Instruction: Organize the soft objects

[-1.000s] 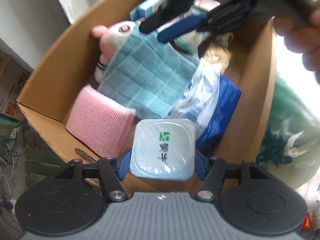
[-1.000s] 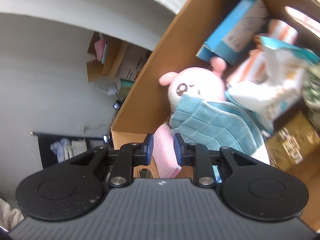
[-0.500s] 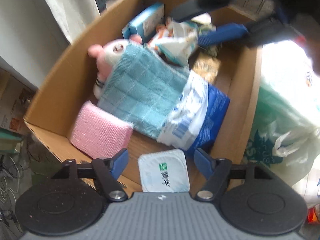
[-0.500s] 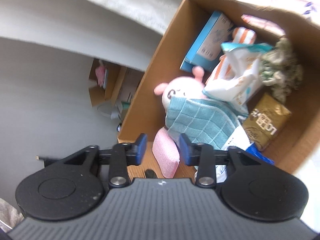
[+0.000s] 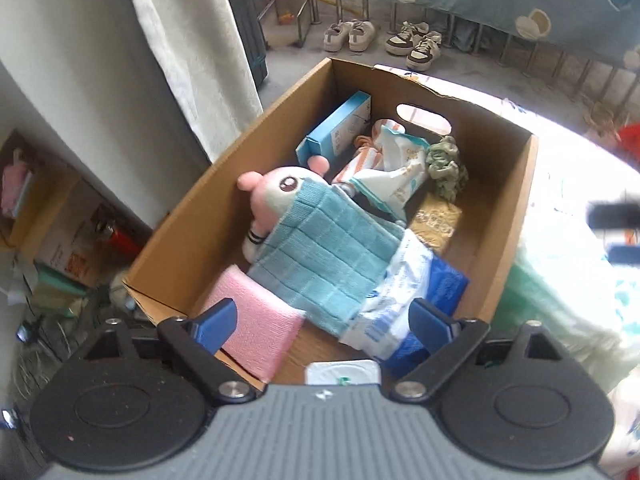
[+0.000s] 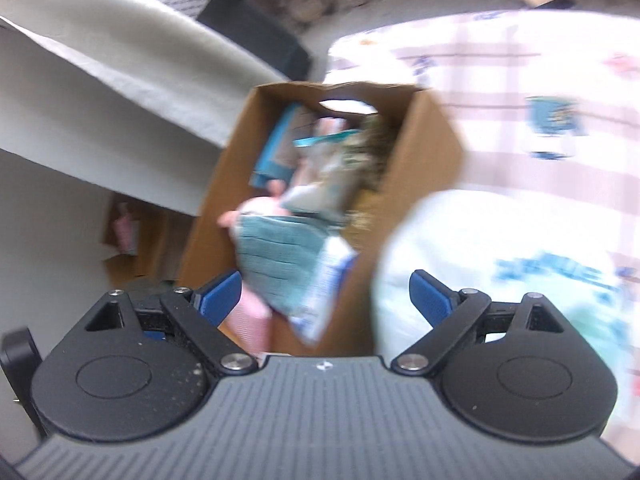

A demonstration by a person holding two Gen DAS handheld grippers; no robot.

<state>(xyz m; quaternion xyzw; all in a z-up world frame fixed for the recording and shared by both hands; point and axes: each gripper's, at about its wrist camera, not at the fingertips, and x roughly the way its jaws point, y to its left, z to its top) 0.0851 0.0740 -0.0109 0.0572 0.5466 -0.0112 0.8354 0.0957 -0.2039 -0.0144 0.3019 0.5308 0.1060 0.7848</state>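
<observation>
A cardboard box [image 5: 192, 216] holds a pink plush [image 5: 280, 188], a teal cloth [image 5: 324, 260] draped over it, a pink sponge [image 5: 256, 328], a blue-and-white pack [image 5: 404, 292] and a white tissue pack [image 5: 342, 372] on the floor of the box at the near edge. My left gripper [image 5: 324, 322] hovers above the box, its jaws opening, nothing pressed between them. In the blurred right wrist view my right gripper [image 6: 326, 300] is over the box's near right corner [image 6: 360, 312], its jaws opening and empty, beside a white plastic-wrapped bundle [image 6: 480, 264].
Further back in the box lie a blue carton [image 5: 336, 128], a striped packet [image 5: 392, 160], a green scrunched item [image 5: 446, 164] and a gold packet [image 5: 436, 220]. A pale green-white bag [image 5: 560, 292] lies right of the box. Curtain [image 5: 188, 48], shoes [image 5: 384, 38] and clutter [image 5: 68, 256] surround it.
My left gripper let go of the white tissue pack, which now lies in the box, and rose. My right gripper opened, pulled back out of the box and swung right.
</observation>
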